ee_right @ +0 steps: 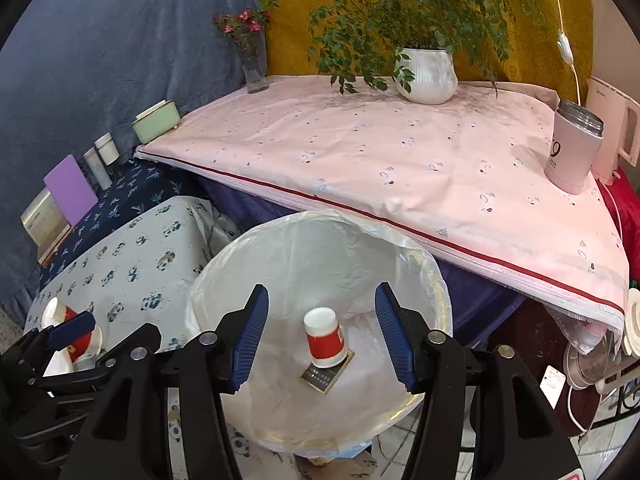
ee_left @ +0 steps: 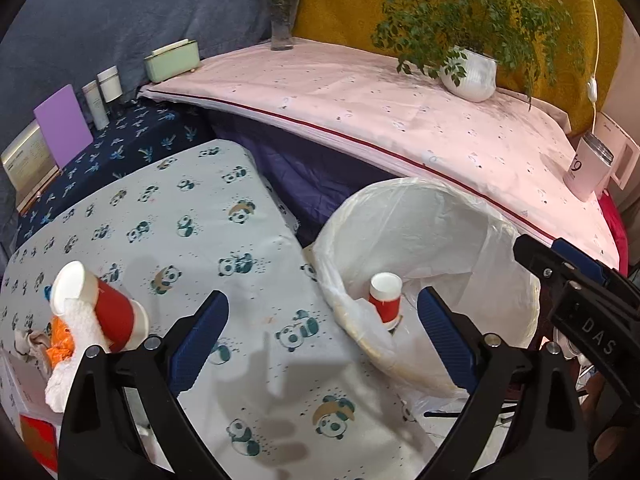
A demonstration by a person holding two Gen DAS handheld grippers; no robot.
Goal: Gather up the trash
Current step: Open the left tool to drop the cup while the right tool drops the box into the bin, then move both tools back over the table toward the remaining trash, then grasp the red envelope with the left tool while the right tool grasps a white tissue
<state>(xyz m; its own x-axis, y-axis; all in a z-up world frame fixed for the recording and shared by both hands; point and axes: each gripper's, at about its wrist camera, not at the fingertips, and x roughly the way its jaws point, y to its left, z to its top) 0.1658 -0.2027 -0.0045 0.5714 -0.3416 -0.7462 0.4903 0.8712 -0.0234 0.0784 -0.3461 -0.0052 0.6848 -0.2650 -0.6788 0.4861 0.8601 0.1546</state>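
Panda-print cloth covers the counter [ee_left: 192,216] where a red paper cup [ee_left: 100,308] lies tipped on a heap of tissue [ee_left: 80,344], just beside the left gripper [ee_left: 320,336], its fingers spread and empty. Over the lined bin [ee_right: 400,256], the right gripper [ee_right: 318,336] hangs released above a cup [ee_right: 324,340] already inside. Light and easily crushed, the remaining cup looks best pinched gently across its mid-wall.

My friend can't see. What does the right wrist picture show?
The open right gripper hangs over a round trash bin lined with a clear bag; inside, a red-and-white paper cup sits upside down beside a small dark card. Behind is a pink-covered table with a potted plant.
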